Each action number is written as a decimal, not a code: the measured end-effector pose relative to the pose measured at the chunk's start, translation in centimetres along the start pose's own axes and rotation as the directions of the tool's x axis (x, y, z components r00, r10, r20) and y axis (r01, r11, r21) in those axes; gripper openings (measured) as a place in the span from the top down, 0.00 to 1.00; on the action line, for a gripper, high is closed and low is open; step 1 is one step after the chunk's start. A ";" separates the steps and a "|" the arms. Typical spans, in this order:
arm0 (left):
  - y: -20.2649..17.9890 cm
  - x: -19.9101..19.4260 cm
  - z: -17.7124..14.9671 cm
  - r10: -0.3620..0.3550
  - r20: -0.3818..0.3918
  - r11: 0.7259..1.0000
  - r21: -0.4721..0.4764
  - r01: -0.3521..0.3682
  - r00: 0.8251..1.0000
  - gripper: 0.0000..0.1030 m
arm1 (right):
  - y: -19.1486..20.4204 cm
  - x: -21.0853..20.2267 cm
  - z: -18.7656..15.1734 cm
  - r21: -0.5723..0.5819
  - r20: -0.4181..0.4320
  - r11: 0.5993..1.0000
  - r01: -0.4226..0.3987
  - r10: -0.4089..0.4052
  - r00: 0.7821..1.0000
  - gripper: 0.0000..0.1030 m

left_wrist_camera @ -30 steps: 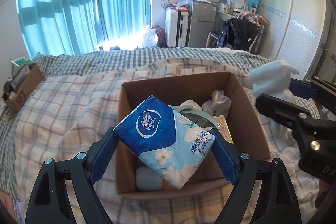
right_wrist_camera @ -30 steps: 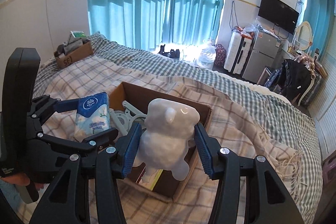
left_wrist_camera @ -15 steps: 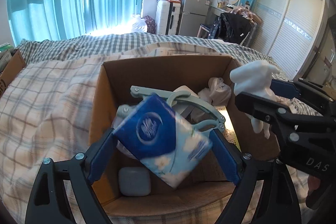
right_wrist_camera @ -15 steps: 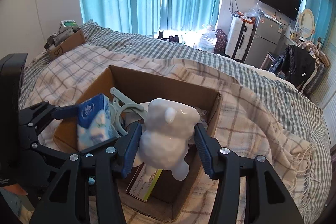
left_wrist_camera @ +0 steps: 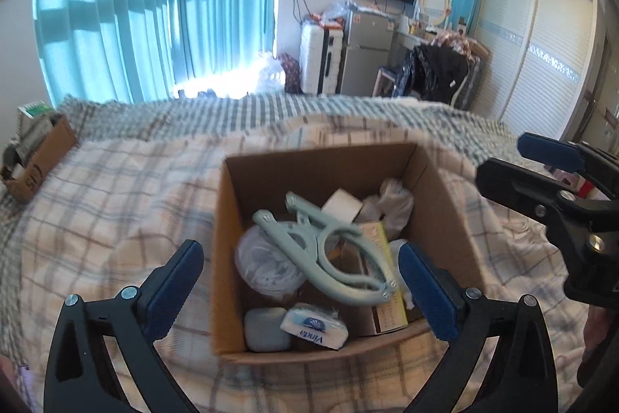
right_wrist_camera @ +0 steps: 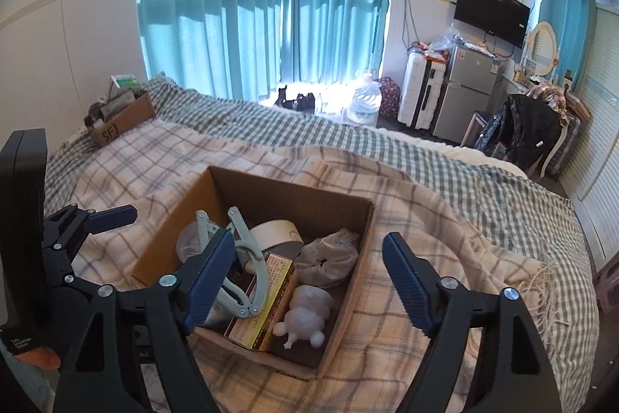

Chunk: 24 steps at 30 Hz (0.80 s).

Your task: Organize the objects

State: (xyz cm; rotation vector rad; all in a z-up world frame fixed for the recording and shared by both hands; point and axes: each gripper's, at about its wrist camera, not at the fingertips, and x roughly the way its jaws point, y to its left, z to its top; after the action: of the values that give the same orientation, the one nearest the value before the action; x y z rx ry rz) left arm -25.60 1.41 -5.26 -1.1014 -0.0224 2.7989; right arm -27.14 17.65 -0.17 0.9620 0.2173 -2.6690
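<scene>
An open cardboard box (left_wrist_camera: pixel 228 242) sits on the plaid blanket; it also shows in the right wrist view (right_wrist_camera: pixel 359 258). Inside lie a blue Vinda tissue pack (left_wrist_camera: pixel 314 326), a pale green clamp hanger (left_wrist_camera: pixel 329 254), a tape roll (right_wrist_camera: pixel 276 231), a yellow carton (right_wrist_camera: pixel 267 300) and a white figurine (right_wrist_camera: pixel 307 312). My left gripper (left_wrist_camera: pixel 300 283) is open and empty above the box's near side. My right gripper (right_wrist_camera: pixel 309 281) is open and empty above the figurine.
A smaller cardboard box (right_wrist_camera: pixel 120 120) with items sits at the bed's far left. A checked blanket (right_wrist_camera: pixel 445 173) covers the bed. Beyond the bed stand a suitcase (right_wrist_camera: pixel 423 95), a fridge (right_wrist_camera: pixel 464 91) and a chair with dark clothes (right_wrist_camera: pixel 530 130).
Both grippers opened. The tissue pack dropped from the left gripper into the box's near corner; the white figurine dropped from the right gripper into the box. Both grippers rose slightly.
</scene>
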 end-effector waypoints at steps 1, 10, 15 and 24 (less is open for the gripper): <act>0.1 -0.9 0.3 0.007 0.017 1.000 0.001 -0.007 1.000 0.00 | 0.0 -0.9 0.2 0.003 0.013 1.000 0.002 -0.002 1.000 0.18; 0.0 -9.8 2.7 0.006 0.165 1.000 -0.001 -0.005 0.986 0.00 | 0.8 -11.9 1.9 0.029 0.181 0.999 0.034 -0.039 0.983 0.02; -0.2 -15.2 3.3 0.023 0.266 0.999 0.025 -0.031 0.964 0.00 | 1.2 -17.9 2.0 0.030 0.254 0.996 0.081 -0.086 0.963 0.00; 0.6 -19.7 0.9 0.014 0.371 1.000 -0.022 -0.006 0.928 0.00 | 1.1 -21.7 -1.5 0.096 0.280 0.983 0.158 -0.179 0.943 0.00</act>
State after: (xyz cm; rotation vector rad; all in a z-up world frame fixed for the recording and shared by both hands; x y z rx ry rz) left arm -12.00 -1.67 8.66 -0.5582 -0.0837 2.9769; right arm -9.96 21.86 12.59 0.5845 0.1445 -2.9506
